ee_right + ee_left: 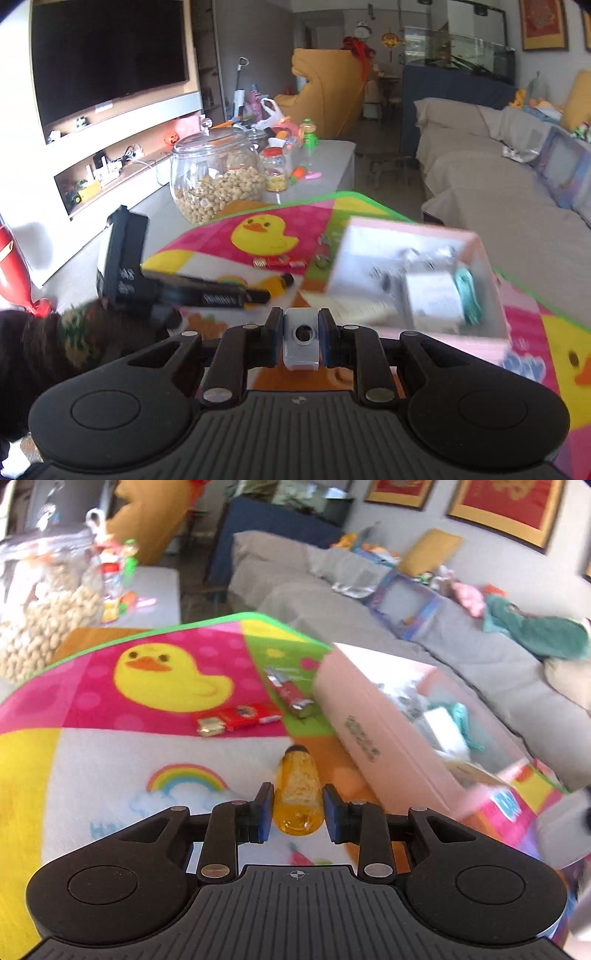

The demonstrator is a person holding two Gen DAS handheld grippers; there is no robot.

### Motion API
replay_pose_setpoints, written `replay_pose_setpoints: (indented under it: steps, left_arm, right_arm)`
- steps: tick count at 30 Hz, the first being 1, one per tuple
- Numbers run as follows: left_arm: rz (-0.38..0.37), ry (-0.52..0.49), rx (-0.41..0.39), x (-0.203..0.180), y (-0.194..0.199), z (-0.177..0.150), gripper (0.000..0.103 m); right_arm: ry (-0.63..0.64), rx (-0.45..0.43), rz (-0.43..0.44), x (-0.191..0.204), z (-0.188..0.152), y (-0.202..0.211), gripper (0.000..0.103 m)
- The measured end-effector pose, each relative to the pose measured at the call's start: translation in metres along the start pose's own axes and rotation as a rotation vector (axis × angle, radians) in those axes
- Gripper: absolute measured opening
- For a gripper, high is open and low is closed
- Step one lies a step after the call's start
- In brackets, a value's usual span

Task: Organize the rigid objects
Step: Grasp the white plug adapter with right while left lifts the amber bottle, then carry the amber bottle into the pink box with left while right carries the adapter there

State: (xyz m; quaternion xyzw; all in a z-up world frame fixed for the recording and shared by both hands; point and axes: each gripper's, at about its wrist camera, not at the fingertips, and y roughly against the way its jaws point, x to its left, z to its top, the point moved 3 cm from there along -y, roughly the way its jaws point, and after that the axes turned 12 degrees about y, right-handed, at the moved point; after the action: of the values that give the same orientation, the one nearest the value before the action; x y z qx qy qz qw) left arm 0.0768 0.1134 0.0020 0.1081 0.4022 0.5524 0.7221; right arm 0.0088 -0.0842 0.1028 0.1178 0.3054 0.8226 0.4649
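My left gripper [298,805] is shut on a clear yellow tube-shaped object [298,794] with a dark cap and holds it above the colourful duck mat [110,701]. My right gripper [301,334] is shut on a small white-grey device [301,341] with a round button. A pink open box [373,716] with several small items inside stands on the mat to the right; it also shows in the right wrist view [424,280]. A red packet [240,718] and a red lighter-like object [290,696] lie on the mat beyond my left gripper. The left gripper with the yellow tube [277,284] shows in the right wrist view.
A glass jar of beans [218,177] stands at the mat's far left with smaller jars and toys behind it. A grey sofa [498,184] with clutter runs along the right. A TV wall [107,55] is at the left.
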Motion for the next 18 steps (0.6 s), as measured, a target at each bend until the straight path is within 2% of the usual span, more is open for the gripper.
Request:
replay_pose_setpoints:
  steps: [4,8,14,15,18]
  left_arm:
    - [-0.055,-0.058,0.008,-0.017,0.020,-0.021,0.032]
    - [-0.098,-0.086,0.044,-0.031,0.044,-0.048,0.032]
    - [-0.076,-0.229,0.125,-0.055,0.067,-0.086,0.032]
    - [-0.068,-0.241,0.141,-0.057,0.067,-0.090,0.032]
    - [-0.040,-0.243,0.175,-0.059,0.057,-0.098,0.032]
  right_arm:
    - [-0.024,0.057,-0.045,-0.011,-0.046,-0.002,0.019]
    - [-0.074,0.095,-0.074,-0.023,-0.074,-0.014,0.020]
    - [-0.089,0.093,-0.063,-0.024,-0.094,-0.020,0.020]
    - [-0.086,0.096,-0.067,-0.024,-0.096,-0.020,0.025]
    - [-0.080,0.109,-0.099,-0.023,-0.100,-0.023,0.055]
